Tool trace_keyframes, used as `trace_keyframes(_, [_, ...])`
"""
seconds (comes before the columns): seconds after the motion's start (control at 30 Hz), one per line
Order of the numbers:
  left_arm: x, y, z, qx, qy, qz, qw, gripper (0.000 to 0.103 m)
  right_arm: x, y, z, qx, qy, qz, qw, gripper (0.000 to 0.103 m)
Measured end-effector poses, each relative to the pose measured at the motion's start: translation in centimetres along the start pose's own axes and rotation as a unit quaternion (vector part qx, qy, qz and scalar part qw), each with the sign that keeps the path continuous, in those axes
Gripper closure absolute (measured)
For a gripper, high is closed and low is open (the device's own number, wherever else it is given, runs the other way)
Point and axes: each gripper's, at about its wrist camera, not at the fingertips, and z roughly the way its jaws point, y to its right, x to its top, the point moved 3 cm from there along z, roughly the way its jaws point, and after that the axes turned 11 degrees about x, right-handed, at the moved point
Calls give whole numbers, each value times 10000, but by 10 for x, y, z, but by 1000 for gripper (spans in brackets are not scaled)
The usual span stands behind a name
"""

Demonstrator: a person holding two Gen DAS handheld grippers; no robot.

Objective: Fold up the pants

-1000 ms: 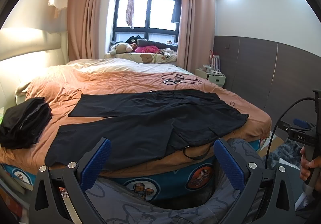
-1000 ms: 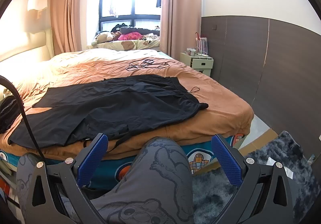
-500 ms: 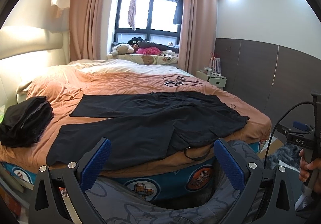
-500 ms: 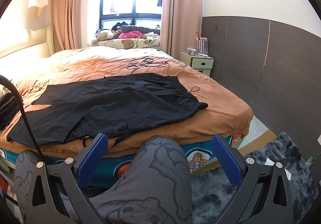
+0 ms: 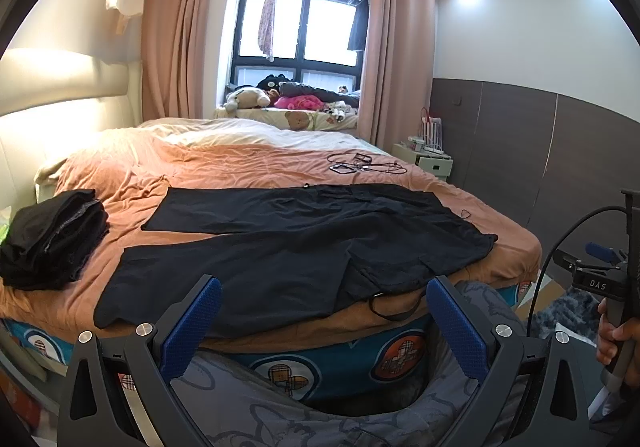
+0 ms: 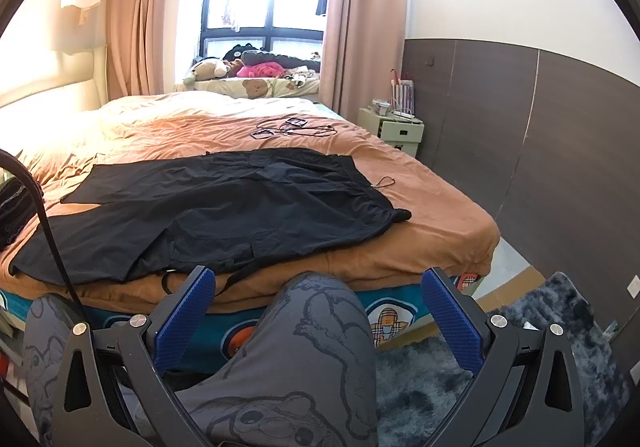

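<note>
Black pants [image 5: 288,247] [image 6: 224,211] lie spread flat on the orange bed sheet [image 5: 240,167] [image 6: 432,223], waistband toward the right, both legs reaching left, a strap hanging over the near bed edge. My left gripper [image 5: 322,311] is open and held low in front of the bed, short of the pants' near edge, with nothing between its blue pads. My right gripper [image 6: 318,307] is also open and empty, hovering above a person's knee in grey printed trousers [image 6: 320,331]. A hand [image 5: 616,339] holding the right gripper's handle shows at the left wrist view's right edge.
A pile of folded dark clothes [image 5: 48,239] sits on the bed's left side. Cables [image 5: 364,165] [image 6: 292,129] lie on the far part of the sheet. A small white nightstand [image 6: 394,129] stands by the right wall, a grey shaggy rug [image 6: 520,347] on the floor.
Both views have tilted up slightly, so the bed and pants sit a little lower in frame. Both grippers stay open and empty; the pants have not moved.
</note>
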Motion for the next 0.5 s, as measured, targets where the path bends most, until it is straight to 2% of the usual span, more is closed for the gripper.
trace_keyframes(0.5, [-5, -1, 1, 11, -32, 1, 10000, 0, -1, 2, 2, 53, 6, 25, 10000, 0])
